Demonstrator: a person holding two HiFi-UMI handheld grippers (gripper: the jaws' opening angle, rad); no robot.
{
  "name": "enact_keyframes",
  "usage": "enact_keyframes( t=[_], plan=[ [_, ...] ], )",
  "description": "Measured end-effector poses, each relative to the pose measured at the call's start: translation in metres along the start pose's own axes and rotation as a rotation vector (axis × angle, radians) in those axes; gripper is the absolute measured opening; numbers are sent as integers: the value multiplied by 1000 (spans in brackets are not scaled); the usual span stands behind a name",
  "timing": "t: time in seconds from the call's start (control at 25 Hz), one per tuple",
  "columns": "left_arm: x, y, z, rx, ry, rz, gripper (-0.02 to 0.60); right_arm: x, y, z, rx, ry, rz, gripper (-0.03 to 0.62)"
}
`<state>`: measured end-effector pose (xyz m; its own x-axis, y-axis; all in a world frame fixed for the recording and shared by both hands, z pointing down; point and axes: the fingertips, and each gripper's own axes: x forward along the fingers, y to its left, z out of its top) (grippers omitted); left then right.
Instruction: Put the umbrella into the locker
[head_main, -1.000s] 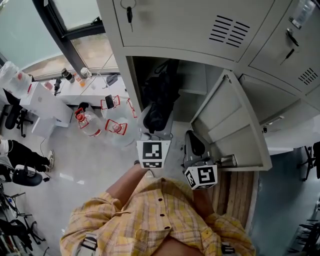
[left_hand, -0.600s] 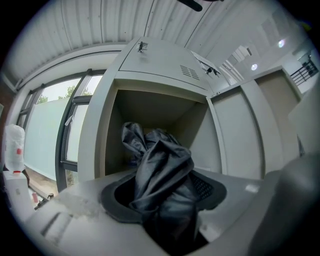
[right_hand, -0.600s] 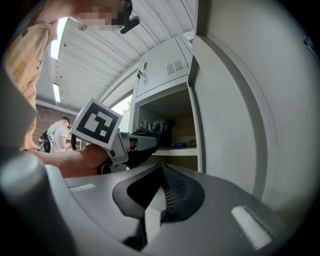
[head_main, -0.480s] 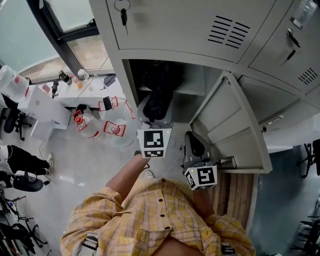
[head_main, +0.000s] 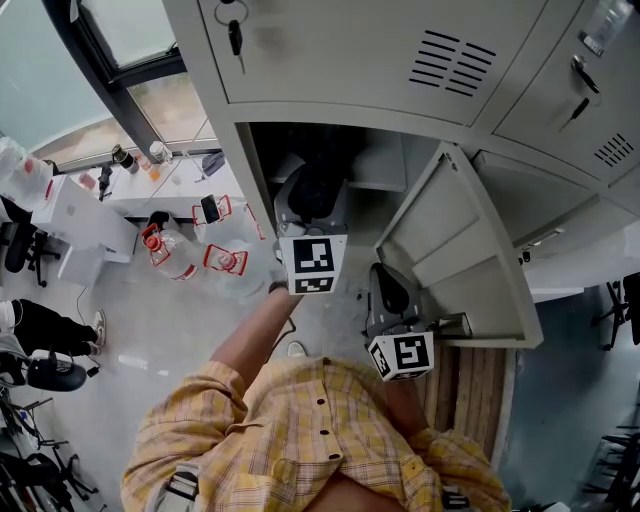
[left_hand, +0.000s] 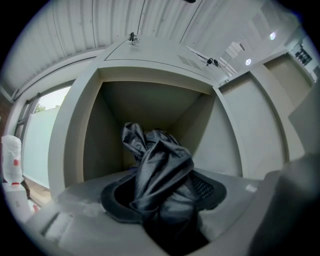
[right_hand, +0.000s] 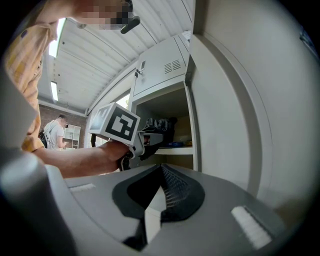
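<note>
The umbrella (left_hand: 160, 175) is clamped in the jaws of the left gripper (left_hand: 165, 200) and held level at the front edge of the open locker (left_hand: 150, 105), probably so that it can be pushed straight in above the shelf (head_main: 378, 184). The right gripper (right_hand: 161, 172) has its jaws closed on nothing and is held low beside the open door (head_main: 450, 250), clear of the opening.

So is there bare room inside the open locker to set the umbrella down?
Yes: the locker compartment has bare back and side walls around the umbrella, gripped by the left gripper. Its floor is hidden behind that gripper. It is tighter at the opening's right, where the open door and the right gripper stand.
</note>
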<state>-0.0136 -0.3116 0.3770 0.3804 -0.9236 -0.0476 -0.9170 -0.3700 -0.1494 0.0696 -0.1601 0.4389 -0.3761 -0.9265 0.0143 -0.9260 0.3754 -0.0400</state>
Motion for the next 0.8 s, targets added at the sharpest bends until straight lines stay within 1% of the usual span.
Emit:
enact_keyframes(
  t=[0.52,0.8],
  plan=[
    [30,5,3,54,-11,35,259,0,-6,1,-5,8,-16,-2],
    [42,6,-2,20,8,50,259,-2,-8,1,-7,10,-21,-2]
  ],
)
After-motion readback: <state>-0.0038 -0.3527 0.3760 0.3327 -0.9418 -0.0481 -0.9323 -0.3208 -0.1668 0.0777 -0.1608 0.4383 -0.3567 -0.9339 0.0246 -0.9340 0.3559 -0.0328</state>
